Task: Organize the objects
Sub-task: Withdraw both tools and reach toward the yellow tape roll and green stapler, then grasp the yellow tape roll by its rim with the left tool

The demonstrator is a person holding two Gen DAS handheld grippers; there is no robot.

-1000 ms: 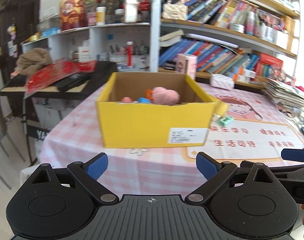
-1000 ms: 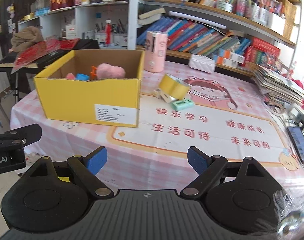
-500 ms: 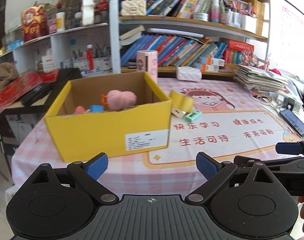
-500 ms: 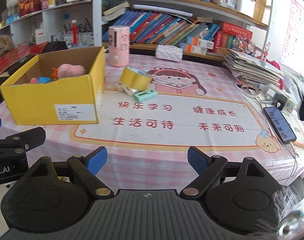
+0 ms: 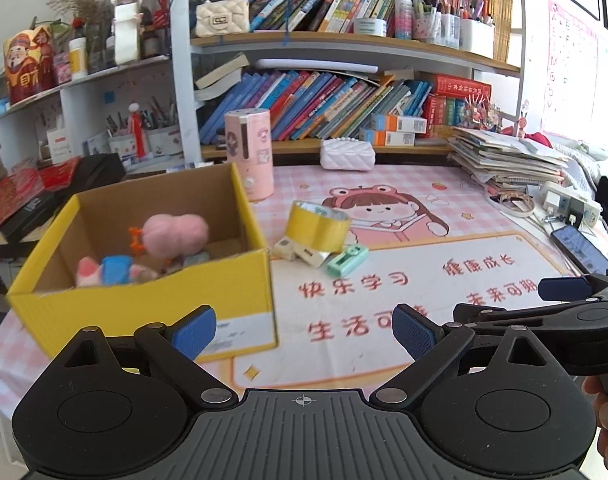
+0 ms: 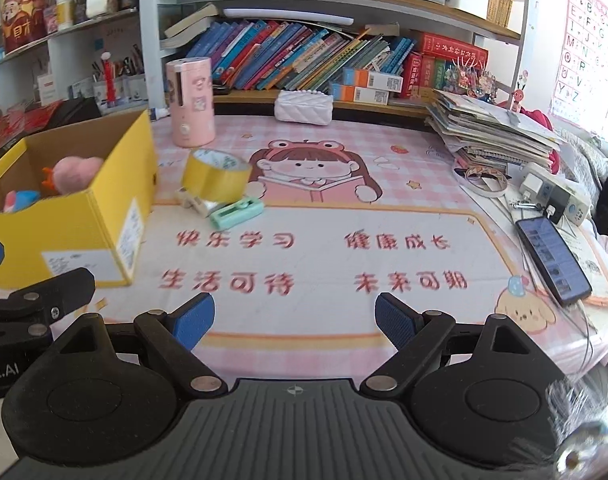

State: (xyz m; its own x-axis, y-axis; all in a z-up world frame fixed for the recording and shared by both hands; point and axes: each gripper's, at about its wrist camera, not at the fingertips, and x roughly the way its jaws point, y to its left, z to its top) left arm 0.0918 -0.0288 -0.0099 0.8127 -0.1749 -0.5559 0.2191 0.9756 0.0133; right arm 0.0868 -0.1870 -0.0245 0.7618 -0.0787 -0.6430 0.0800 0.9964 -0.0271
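Note:
A yellow cardboard box [image 5: 144,304] [image 6: 104,216] stands on the table's left side with a pink plush toy [image 5: 175,234] [image 6: 78,174] and small blue and pink toys inside. Just right of it lie a yellow tape roll [image 5: 317,226] [image 6: 216,176], two small cream blocks [image 5: 300,252] and a mint green sharpener [image 5: 347,260] [image 6: 236,212]. My left gripper [image 5: 303,334] is open over the box's near right corner, empty. My right gripper [image 6: 295,320] hangs open and empty above the printed mat [image 6: 315,256], well short of the tape.
A pink cylindrical holder [image 6: 191,102] and a white quilted pouch [image 6: 303,106] stand at the table's back. A stack of booklets [image 6: 491,128], a power strip [image 6: 555,194] and a phone [image 6: 553,260] crowd the right edge. Bookshelves rise behind.
Both grippers have swung to the right along the table's front. The box has slid from centre to the left of both views, and the tape roll and phone side came into view.

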